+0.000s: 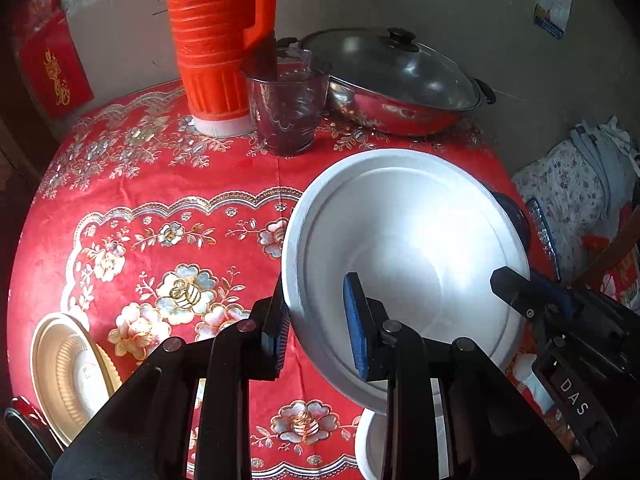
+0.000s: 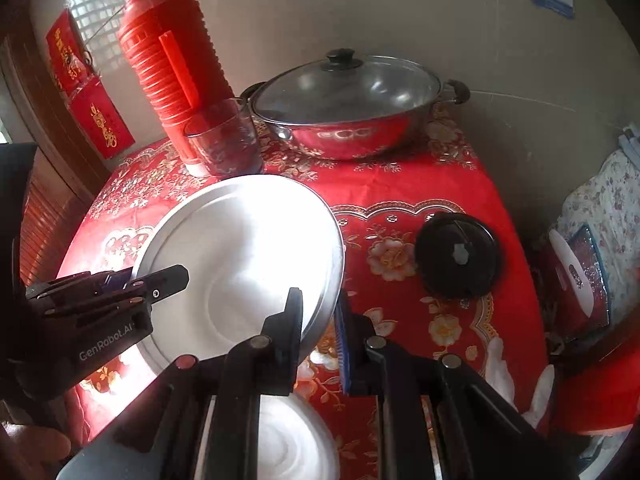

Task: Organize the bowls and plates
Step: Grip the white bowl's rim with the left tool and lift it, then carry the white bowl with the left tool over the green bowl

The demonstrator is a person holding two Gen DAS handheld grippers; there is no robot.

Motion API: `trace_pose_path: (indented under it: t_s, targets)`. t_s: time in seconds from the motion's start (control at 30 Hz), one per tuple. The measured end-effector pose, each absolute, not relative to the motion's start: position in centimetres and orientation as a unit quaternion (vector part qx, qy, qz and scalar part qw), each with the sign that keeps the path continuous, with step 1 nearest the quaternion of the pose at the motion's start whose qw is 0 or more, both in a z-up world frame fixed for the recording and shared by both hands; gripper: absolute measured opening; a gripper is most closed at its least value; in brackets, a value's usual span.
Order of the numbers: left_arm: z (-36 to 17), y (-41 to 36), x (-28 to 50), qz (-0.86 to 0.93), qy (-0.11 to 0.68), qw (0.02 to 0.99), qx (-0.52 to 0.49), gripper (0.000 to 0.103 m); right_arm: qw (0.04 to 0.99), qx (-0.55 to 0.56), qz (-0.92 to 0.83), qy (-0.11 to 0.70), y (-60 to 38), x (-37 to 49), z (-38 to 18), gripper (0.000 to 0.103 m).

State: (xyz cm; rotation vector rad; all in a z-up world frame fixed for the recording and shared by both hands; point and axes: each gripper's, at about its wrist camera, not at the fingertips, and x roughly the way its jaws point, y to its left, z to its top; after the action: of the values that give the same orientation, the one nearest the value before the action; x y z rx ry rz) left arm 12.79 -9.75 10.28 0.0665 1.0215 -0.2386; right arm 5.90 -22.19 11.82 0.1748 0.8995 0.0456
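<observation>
From the left wrist camera, the left gripper (image 1: 320, 320) has its jaws pinched on the near-left rim of a large white bowl (image 1: 404, 248), one finger outside the wall and the blue-padded finger inside. The bowl is tilted, held up off the red floral tablecloth (image 1: 160, 208). Across it, the right gripper (image 1: 520, 288) reaches in from the right and clamps the opposite rim. Below the bowl, at the bottom edge, part of a white plate (image 1: 370, 444) lies on the cloth. A gold ridged dish (image 1: 68, 368) sits at the near-left edge of the table. Further back stand a red ribbed thermos (image 1: 212, 40), a clear glass pitcher (image 1: 286, 108) just in front of it, and a lidded steel pot (image 1: 400, 84) to the right.

From the right wrist camera, the right gripper (image 2: 320, 320) is closed tight on the bowl's (image 2: 240, 248) right rim, the rim caught between the black finger and the blue pad. The left gripper (image 2: 160, 280) comes in from the left, gripping the far rim. The white plate (image 2: 292, 444) lies on the cloth under the fingers. A black round lid (image 2: 458, 256) rests flat on the cloth (image 2: 420, 192) to the right, well apart from the bowl. Thermos (image 2: 168, 64), pitcher (image 2: 224, 140) and pot (image 2: 344, 108) line the back of the table
</observation>
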Motion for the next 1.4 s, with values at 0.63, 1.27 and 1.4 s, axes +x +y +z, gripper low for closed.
trace_pose_path:
  t_s: [0.63, 1.27, 1.4]
  targets:
    - [11.9, 1.2, 2.5, -0.082, 0.458, 0.885, -0.013, 0.025, 0.902, 0.031, 0.092, 0.421, -11.9, -0.9, 13.8, 0.016]
    - [13.0, 15.6, -6.7, 0.007, 0.432, 0.900, -0.054, 0.025, 0.894, -0.036, 0.204, 0.397, 1.9, -5.9, 15.2, 0.018]
    - [13.2, 18.6, -8.3, 0.037, 0.423, 0.904, -0.059, 0.025, 0.888, -0.052, 0.230, 0.395, 5.1, -6.3, 15.1, 0.018]
